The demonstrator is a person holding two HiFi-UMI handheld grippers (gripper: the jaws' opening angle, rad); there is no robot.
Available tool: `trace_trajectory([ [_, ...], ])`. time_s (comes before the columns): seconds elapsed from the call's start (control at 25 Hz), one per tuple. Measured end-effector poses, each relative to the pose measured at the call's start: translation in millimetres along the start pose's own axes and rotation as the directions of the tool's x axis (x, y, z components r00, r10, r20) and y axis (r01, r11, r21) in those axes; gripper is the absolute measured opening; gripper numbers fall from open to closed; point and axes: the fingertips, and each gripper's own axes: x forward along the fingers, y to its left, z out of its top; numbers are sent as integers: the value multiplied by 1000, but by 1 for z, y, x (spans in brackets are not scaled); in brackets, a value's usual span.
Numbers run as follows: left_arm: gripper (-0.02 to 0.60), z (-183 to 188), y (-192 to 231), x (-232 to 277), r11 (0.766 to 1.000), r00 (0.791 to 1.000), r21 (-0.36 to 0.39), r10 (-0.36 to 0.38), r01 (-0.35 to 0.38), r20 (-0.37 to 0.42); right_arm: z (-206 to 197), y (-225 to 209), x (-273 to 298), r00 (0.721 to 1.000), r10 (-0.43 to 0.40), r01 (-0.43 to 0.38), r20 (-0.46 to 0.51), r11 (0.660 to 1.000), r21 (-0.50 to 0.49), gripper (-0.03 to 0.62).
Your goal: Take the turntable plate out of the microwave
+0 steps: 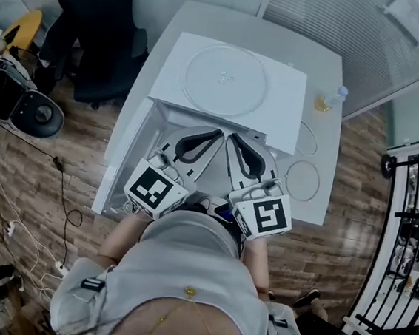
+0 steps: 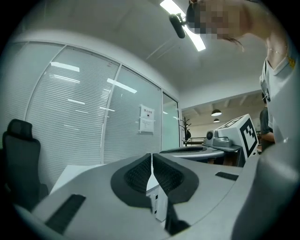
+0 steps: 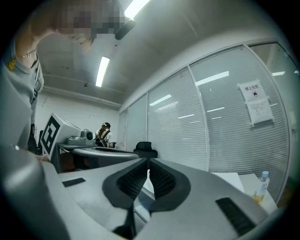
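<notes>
**A:** so where's the turntable plate [image 1: 226, 79] at?

**B:** lying flat on top of the microwave [image 1: 282, 115] lol. My left gripper [image 2: 151, 161] and right gripper [image 3: 148, 164] hang just in front, fingers pressed together on both.

You stand on a brown wood-plank floor [image 1: 45, 175]; before you sits a white table [image 1: 304, 50], close to a glass partition with closed white blinds [image 2: 70, 122]; a paper notice [image 2: 146, 118] hangs on that glass; a black office chair [image 1: 97, 32] stands to the table's left; cables [image 1: 62, 207] trail over the planks; long strip lights [image 3: 102, 71] glow on the pale ceiling [image 3: 187, 33].
</notes>
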Motion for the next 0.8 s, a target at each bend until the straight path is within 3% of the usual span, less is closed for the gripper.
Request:
trace_trajectory([
  [0.8, 35, -15, -25, -2, 1000, 999, 9, 21, -20, -33, -13, 2, -27, 1000, -2, 2, -19, 1000, 16, 20],
])
